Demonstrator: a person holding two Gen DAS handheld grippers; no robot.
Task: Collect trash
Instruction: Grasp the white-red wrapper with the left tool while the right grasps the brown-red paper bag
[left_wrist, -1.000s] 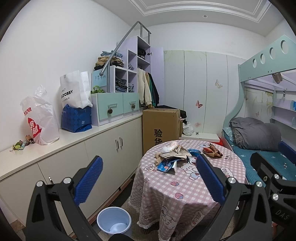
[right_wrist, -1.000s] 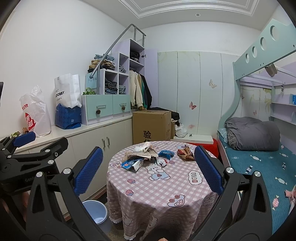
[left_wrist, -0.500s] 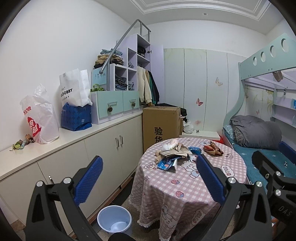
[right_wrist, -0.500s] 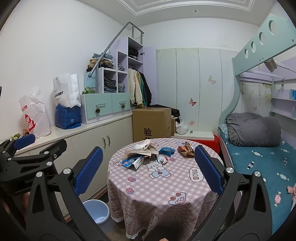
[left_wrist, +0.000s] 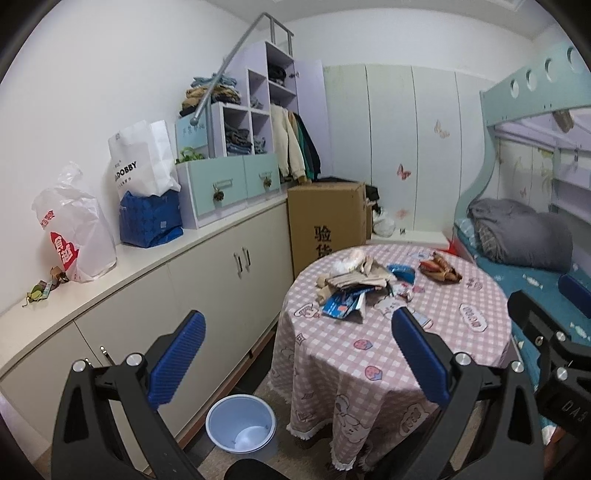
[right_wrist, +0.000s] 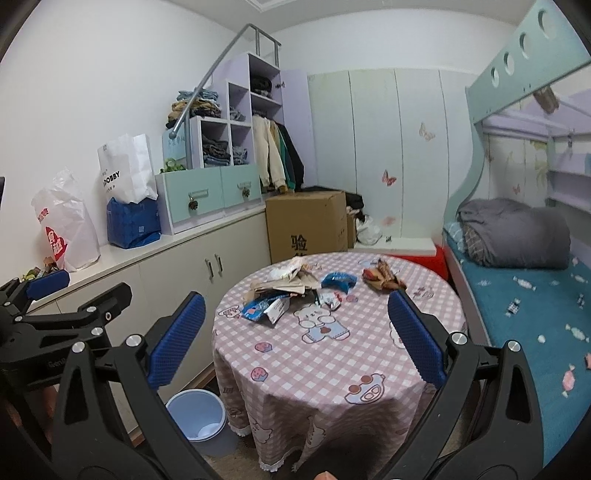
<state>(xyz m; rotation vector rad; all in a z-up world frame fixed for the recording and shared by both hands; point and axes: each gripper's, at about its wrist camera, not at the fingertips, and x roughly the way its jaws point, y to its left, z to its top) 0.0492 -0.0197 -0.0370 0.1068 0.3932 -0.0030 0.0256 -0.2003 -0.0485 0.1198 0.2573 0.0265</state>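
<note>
Hovering short of the round pink-checked bench (right_wrist: 332, 354), both grippers, left (left_wrist: 295, 354) and right (right_wrist: 295, 332), gape wide, fingers empty. Crumpled wrappers and paper trash (right_wrist: 291, 291) lie piled on it; a pale blue plastic bin (left_wrist: 241, 422) stands on the floor beside.

This is a child's bedroom in a home. A bunk bed (right_wrist: 517, 280) with a teal frame and a rolled grey quilt (right_wrist: 513, 232) stands at the right, opposite low white cabinets (left_wrist: 207, 280) topped with cubby shelves of folded clothes (left_wrist: 240, 136) and hanging jackets (left_wrist: 295, 147). Butterfly stickers (right_wrist: 388, 178) dot the wardrobe doors, and a cartoon-print checked cloth covers the round desk (right_wrist: 332, 350).
</note>
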